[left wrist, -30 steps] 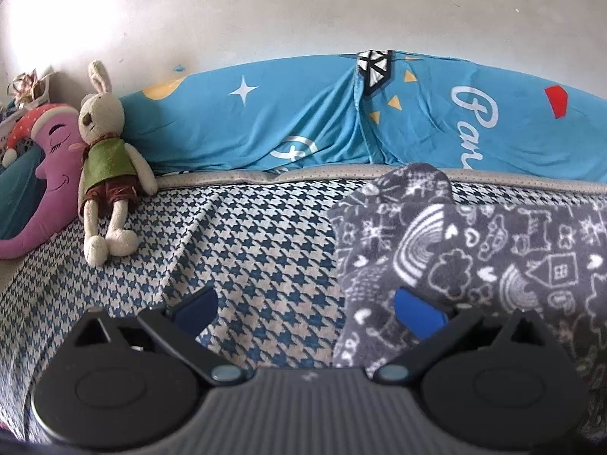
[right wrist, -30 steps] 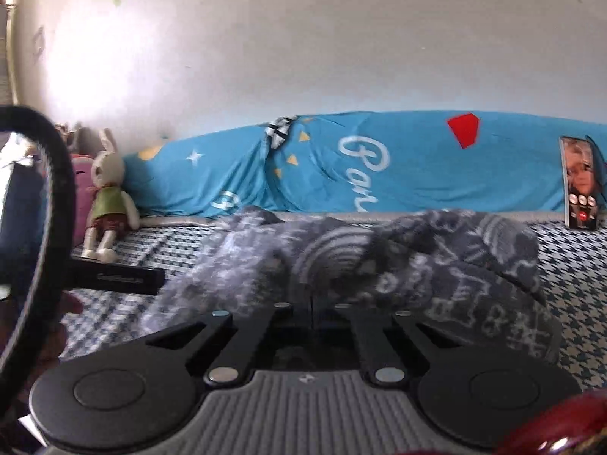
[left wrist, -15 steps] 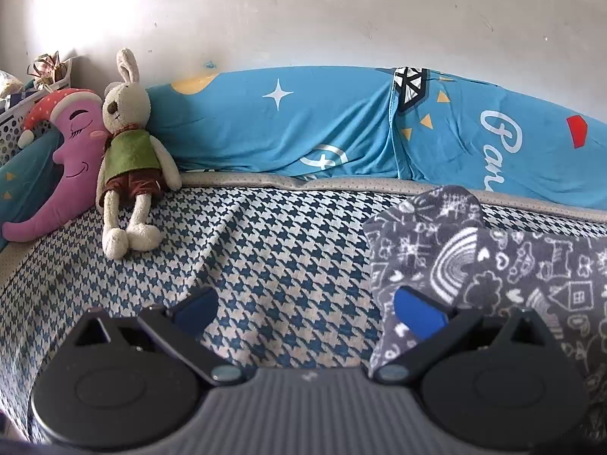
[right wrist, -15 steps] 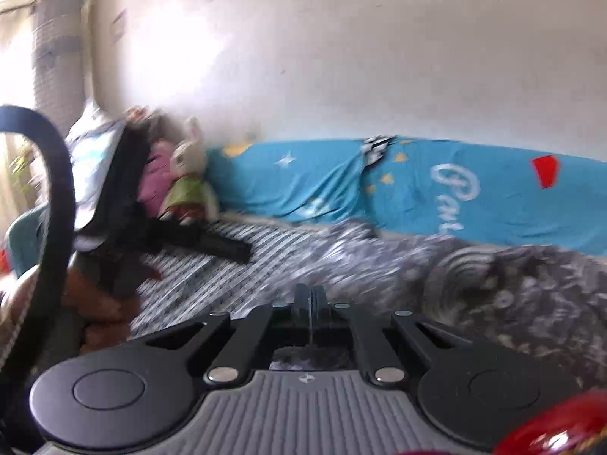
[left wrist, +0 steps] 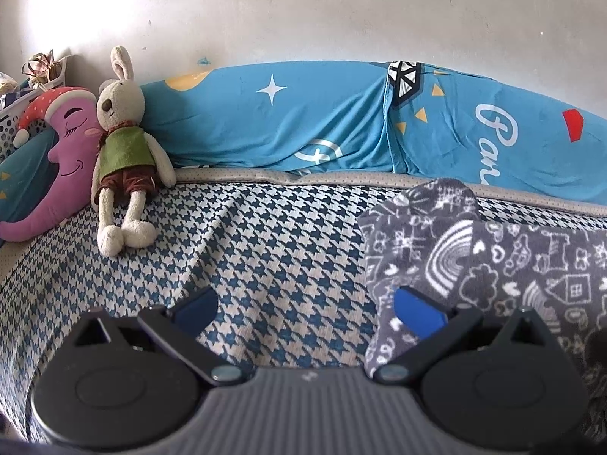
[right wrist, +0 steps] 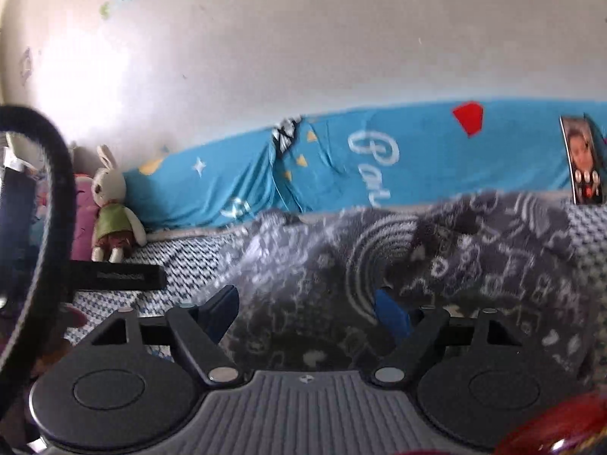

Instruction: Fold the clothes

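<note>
Garment: grey fleece with white doodle print (rainbows, houses, hearts), lying on the bed, right of centre in the left wrist view and filling the middle in the right wrist view, where it is bunched and blurred.

Left claw: spread wide, blue pads showing. Its left finger hangs over bare bedcover; its right finger sits over the garment's near left edge. Nothing is pinched between them.

Right claw: spread wide, low over the garment, blue pads on either side of a fold of fleece. Contact with the cloth cannot be told through the blur.

Bed: blue and cream houndstooth cover, slightly wrinkled, with a beige piped edge along the far side.

Bolster: long, bright blue, printed with stars, triangles, a red shape and white script, lying along the wall behind the bed.

Rabbit: cream plush in a green vest and brown shorts, seated at the bolster's left end, legs on the bed.

Moon cushion: purple, with a dotted red cap, just left of the rabbit and touching it.

Phone: upright against the bolster at far right in the right wrist view, screen lit.

Strap: dark loop at that view's left edge.
</note>
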Tool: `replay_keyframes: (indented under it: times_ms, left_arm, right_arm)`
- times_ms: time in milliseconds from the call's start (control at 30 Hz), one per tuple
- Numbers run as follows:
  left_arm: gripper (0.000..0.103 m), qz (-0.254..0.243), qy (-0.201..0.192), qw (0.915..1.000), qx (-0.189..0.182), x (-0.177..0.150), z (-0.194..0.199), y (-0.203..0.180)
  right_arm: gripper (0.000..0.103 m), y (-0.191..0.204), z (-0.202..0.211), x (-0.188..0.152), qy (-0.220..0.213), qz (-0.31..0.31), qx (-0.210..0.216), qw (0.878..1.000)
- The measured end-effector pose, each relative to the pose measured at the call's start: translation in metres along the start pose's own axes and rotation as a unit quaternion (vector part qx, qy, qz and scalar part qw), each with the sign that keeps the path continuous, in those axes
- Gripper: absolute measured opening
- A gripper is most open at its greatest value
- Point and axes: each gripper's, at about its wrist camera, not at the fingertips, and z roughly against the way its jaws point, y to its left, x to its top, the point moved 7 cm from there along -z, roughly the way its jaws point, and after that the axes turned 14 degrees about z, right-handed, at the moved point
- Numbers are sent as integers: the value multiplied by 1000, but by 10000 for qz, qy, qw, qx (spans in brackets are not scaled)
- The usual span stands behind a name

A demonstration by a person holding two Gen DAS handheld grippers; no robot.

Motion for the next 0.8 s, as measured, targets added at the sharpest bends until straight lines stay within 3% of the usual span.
replay_keyframes:
  times_ms: [33,67,100,200,533,800]
  left_arm:
    - [103,-3,-3,10000,4,0,0,1]
    - [103,-4,-7,10000,8,0,0,1]
    - [103,-3,-10,10000,12,0,0,2]
    - [103,17,-20,10000,21,0,0,5]
    - [103,223,-95,9997,74,8,4,19]
    - [103,313,-115,9994,98,12,5,27]
  right_arm:
    - [65,1,-4,-2,55,67,-71,9999]
    - [48,2,-7,-4,110,135,-142,9997]
    - [40,2,-10,-5,148,143,-107,9997]
    - [28,4,-11,-7,146,41,39,9999]
    - [24,27,9,3,-274,536,422,9973]
    - [23,64,14,2,-436,1260,825,9876]
